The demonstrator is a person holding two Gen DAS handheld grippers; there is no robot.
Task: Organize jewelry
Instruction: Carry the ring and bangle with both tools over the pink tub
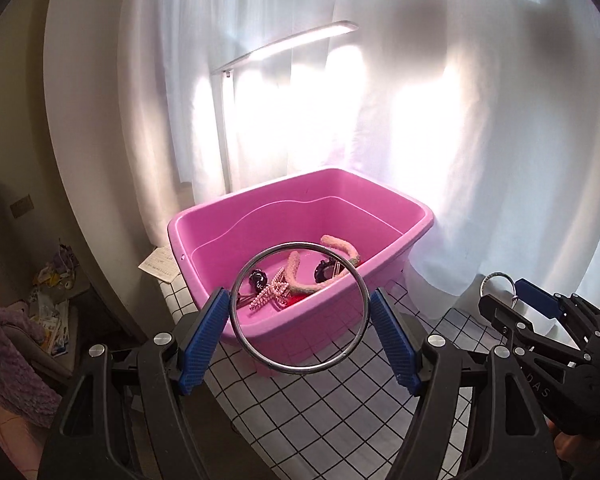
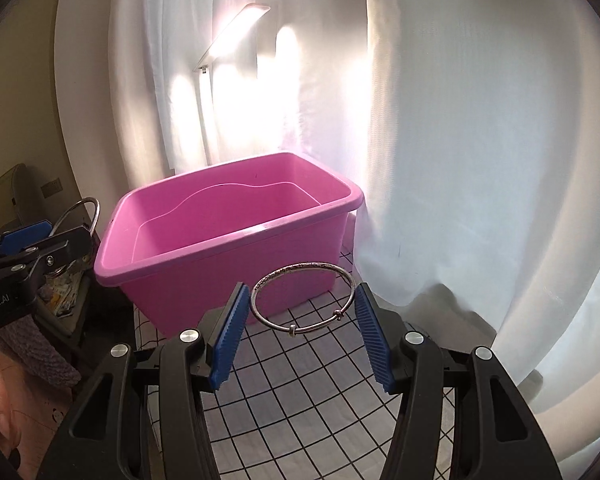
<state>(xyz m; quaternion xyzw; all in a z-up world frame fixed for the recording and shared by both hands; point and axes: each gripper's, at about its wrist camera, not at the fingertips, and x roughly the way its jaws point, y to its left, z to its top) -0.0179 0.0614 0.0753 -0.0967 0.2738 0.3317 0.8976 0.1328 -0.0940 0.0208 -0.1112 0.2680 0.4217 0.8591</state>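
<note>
**Two bangles held in front of the pink tub**

Carry each clear above the pink plastic tub (image 1: 300, 216), standing on the grid-patterned tabletop (image 1: 332, 400), before letting go. The left hand-held gripper (image 1: 300, 316) clamps the large smooth steel ring (image 1: 236, 308); the right hand-held gripper (image 2: 300, 312) clamps the thinner engraved bangle (image 2: 300, 270). Both are rigid and slippery against the ribbed blue pads (image 1: 204, 340).

Home; sheer curtains (image 1: 440, 120); desk lamp (image 1: 292, 44)

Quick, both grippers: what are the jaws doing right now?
Left gripper: closed on the plain silver bangle, held across its width.
Right gripper: closed on the patterned silver bangle with slider beads.
</note>
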